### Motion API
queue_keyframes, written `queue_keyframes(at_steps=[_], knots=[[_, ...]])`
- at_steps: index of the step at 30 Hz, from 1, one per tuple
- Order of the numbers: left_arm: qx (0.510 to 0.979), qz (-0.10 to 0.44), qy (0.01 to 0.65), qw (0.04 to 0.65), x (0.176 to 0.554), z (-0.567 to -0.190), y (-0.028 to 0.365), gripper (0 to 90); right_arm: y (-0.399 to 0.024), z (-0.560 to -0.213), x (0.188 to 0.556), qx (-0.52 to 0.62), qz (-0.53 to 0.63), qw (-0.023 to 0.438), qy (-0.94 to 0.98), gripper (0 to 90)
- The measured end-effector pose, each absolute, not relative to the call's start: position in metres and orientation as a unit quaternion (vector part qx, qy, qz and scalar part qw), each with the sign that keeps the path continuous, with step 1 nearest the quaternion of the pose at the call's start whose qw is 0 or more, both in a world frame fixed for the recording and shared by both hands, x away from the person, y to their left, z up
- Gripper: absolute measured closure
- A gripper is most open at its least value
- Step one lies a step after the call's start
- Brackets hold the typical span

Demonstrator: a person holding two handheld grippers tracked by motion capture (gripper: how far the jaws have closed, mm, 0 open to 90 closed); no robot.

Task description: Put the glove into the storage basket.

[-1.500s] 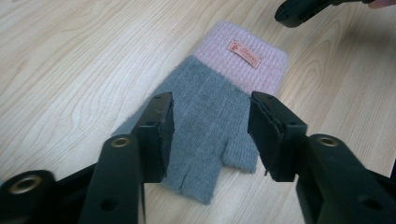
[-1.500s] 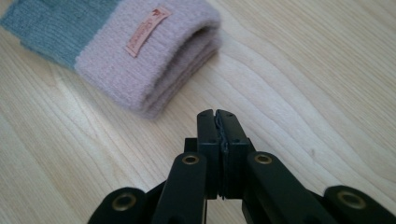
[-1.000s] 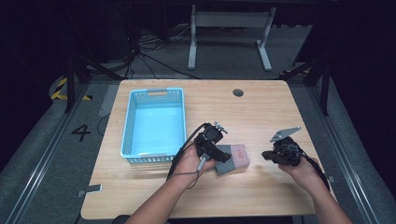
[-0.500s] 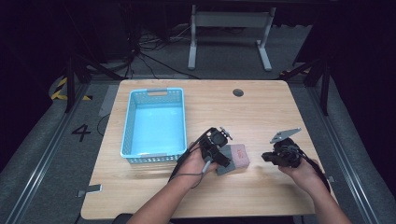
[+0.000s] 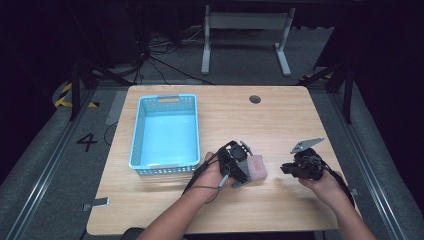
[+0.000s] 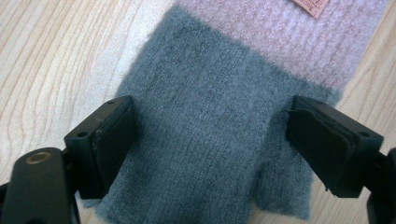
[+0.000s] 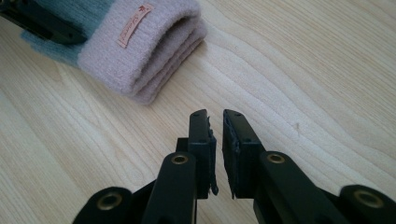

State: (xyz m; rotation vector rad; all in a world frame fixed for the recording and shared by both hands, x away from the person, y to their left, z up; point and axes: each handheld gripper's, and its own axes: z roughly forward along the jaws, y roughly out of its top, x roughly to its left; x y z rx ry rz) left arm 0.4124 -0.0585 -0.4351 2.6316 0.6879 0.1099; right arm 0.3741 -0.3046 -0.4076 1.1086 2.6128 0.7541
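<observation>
The left gripper (image 6: 208, 140) has sunk over the folded grey-and-pink knit glove (image 6: 224, 121) on the wooden table (image 5: 280, 125), just right of the blue basket (image 5: 165, 132); its jaws have just spread wide and straddle the grey part without pressing, so a grab looks imminent. The left gripper view shows this gap. Right gripper (image 7: 215, 135), well apart, has been parting slightly, holding nothing; its view shows the glove's label (image 7: 134, 24)
</observation>
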Motion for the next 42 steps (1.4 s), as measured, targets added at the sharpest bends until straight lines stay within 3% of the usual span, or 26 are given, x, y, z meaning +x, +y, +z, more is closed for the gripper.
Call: queue_keyframes(at_steps=[14,27,42], knots=[[0.952,0.036,0.24,0.188,0.413,-0.434,-0.063,22.1,-0.306,-0.406,0.374,0.381,0.262,0.1,0.881,80.4],[0.953,0.033,0.219,0.205,0.407,-0.429,-0.063,62.8,-0.307,-0.405,0.375,0.382,0.267,0.101,0.879,80.2],[0.954,-0.014,0.209,0.214,0.412,-0.411,-0.051,67.6,-0.311,-0.402,0.381,0.385,0.275,0.103,0.875,80.4]])
